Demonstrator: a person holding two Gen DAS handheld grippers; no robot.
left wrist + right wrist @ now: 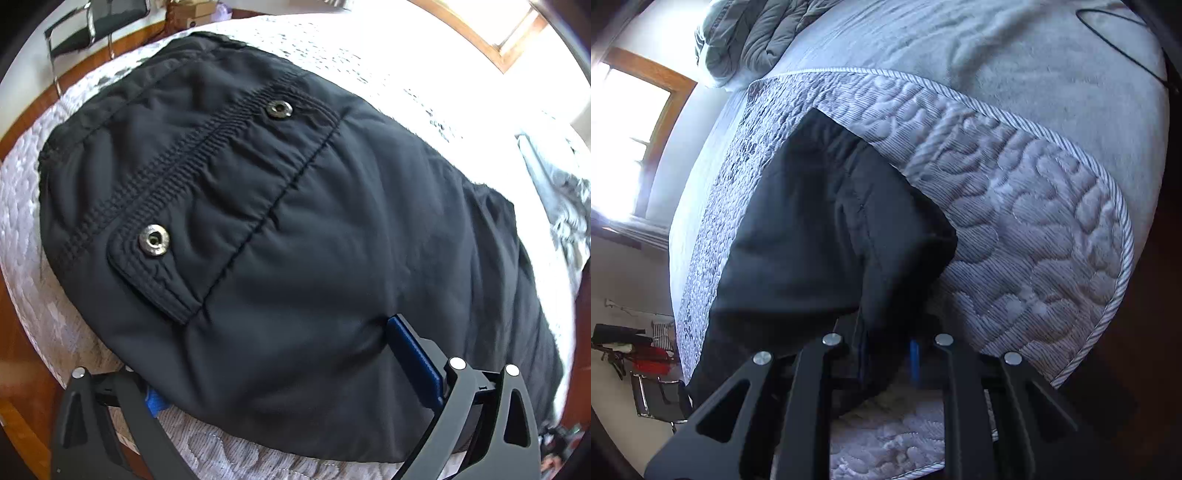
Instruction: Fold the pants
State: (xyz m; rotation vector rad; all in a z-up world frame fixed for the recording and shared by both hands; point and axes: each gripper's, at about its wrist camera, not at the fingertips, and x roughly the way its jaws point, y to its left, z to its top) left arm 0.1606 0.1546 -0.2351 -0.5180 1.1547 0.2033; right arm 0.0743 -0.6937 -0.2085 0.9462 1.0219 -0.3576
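Observation:
Black pants (295, 221) lie spread on a quilted grey mat (258, 454), with the elastic waistband and two metal eyelets (154, 240) facing up. My left gripper (273, 358) is open wide. Its blue pads (413, 350) straddle the near edge of the fabric, which bulges between them without being pinched. In the right wrist view the pants (798, 240) rise in a lifted fold off the mat (1034, 221). My right gripper (888, 343) is shut on that fold, with black cloth squeezed between its fingers (914, 356).
The mat lies on a bed with a pale sheet (1034, 55). A bunched grey duvet (757, 33) sits at the far end and a thin black cable (1123, 40) crosses one corner. A black chair (85, 26) stands on the wooden floor (22, 350). A bright window (624, 129) is beside the bed.

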